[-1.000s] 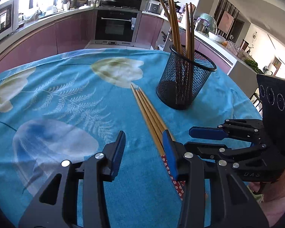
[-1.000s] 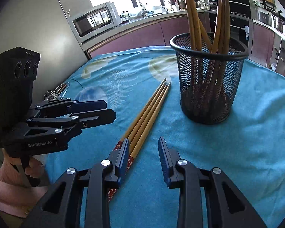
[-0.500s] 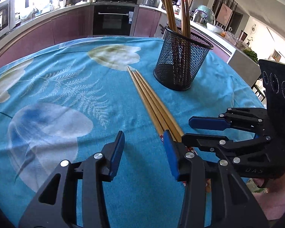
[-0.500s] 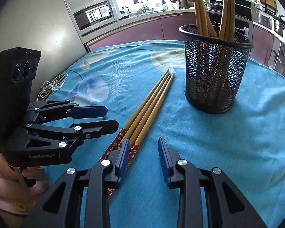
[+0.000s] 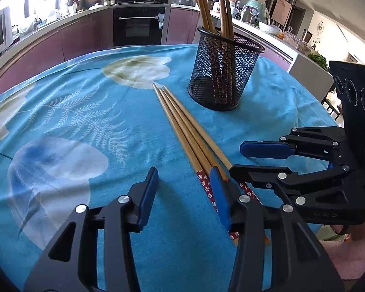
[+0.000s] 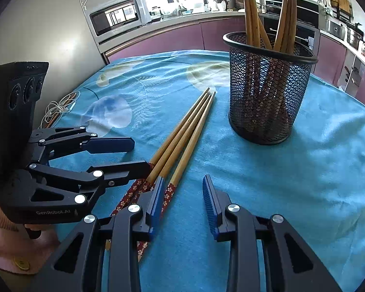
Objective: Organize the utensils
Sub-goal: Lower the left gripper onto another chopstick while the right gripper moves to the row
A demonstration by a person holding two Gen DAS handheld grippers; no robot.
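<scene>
Down at the bottom of each view, the left gripper [image 5: 183, 194] and the right gripper [image 6: 182, 200] both hang with their jaws spread wide and nothing between them, low over the blue tablecloth [image 6: 292, 182]. The loose chopsticks [image 6: 182, 138] lie flat in a tight bunch, flowery ends by the grippers and tips pointing to 12 o'clock, near the mesh cup [image 6: 267, 97] at 1 o'clock, which already has chopsticks in it. To do it well, I think one gripper should pinch just one stick by its flowery end, lift slowly, and not bump the others.
</scene>
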